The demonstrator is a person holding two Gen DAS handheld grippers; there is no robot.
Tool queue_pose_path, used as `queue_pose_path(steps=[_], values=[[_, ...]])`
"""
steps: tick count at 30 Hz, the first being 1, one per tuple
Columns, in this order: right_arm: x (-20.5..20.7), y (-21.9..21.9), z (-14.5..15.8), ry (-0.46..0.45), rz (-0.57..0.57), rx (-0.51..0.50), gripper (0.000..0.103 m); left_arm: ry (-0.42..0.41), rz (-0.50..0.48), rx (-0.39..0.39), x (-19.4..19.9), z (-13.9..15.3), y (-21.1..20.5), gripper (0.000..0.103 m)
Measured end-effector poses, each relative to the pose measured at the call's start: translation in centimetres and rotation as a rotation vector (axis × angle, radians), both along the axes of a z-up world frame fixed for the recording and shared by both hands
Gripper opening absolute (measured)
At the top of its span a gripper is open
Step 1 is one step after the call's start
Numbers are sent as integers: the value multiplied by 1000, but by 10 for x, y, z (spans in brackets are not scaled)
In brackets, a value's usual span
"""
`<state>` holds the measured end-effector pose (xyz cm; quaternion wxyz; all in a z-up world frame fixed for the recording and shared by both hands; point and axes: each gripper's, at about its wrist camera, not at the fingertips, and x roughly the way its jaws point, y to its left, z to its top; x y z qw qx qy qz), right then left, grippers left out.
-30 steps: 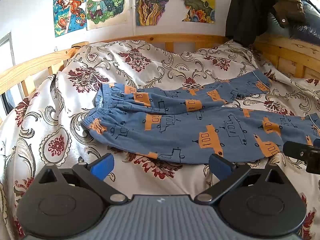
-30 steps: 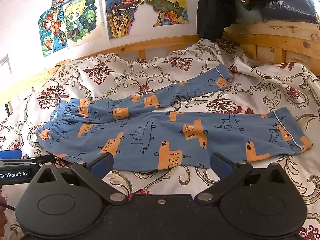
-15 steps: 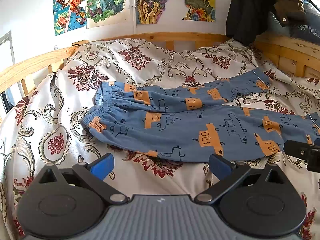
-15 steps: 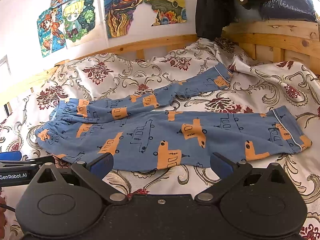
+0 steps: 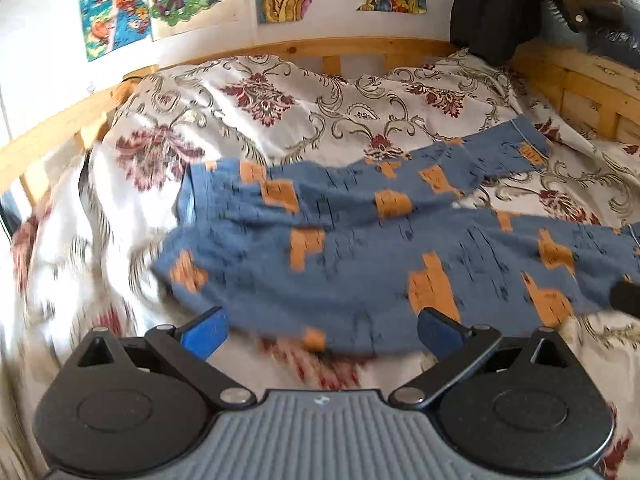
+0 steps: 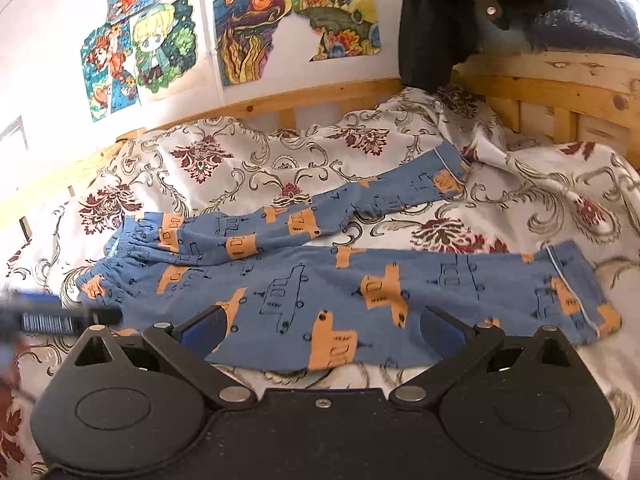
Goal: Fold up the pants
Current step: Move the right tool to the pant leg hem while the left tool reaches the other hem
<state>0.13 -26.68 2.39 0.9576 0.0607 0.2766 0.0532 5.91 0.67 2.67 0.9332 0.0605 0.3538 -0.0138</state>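
The pants (image 6: pixel 320 288), blue with orange blocks, lie spread flat on the bed's flowered bedspread (image 6: pixel 260 168). The waistband (image 6: pixel 116 256) sits at the left; the two legs run off to the right. The near leg lies straight, its cuff (image 6: pixel 576 288) ending short of the bedspread's right side. The far leg angles up and away, so a wedge of bare bedspread opens between the legs, and its cuff (image 6: pixel 444 172) stops close to the wooden bed rail (image 6: pixel 560 92).

The left tool (image 5: pixel 320 326) is released, its blue fingers (image 5: pixel 204 332) spread wide, just above the near edge of the pants by the waistband end; the left view is blurred, so whether it touches the cloth cannot be told. The right tool (image 6: pixel 320 330) is likewise released, fingers (image 6: pixel 440 330) wide apart over the near edge of the straight leg, grasping nothing.

Open bedspread lies beyond the pants up to the headboard-side rail, and at the left past the waistband. A dark jacket (image 6: pixel 436 24) hangs over the rail corner at the far right. Drawings (image 6: pixel 160 48) are stuck on the wall behind.
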Motion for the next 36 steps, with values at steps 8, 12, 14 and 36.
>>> queue_pose_path(steps=[8,12,14,36], values=[[85,-36,25,34,229,-157,102,23,-23,74,131,42,13,103],[168,-57,26,94,299,-143,102,-23,-143,63,197,33,16,103],[214,-59,24,106,345,-149,102,-58,-202,76,222,23,15,103],[499,-18,-44,353,852,-295,73,477,-594,-118,412,-73,14,80]])
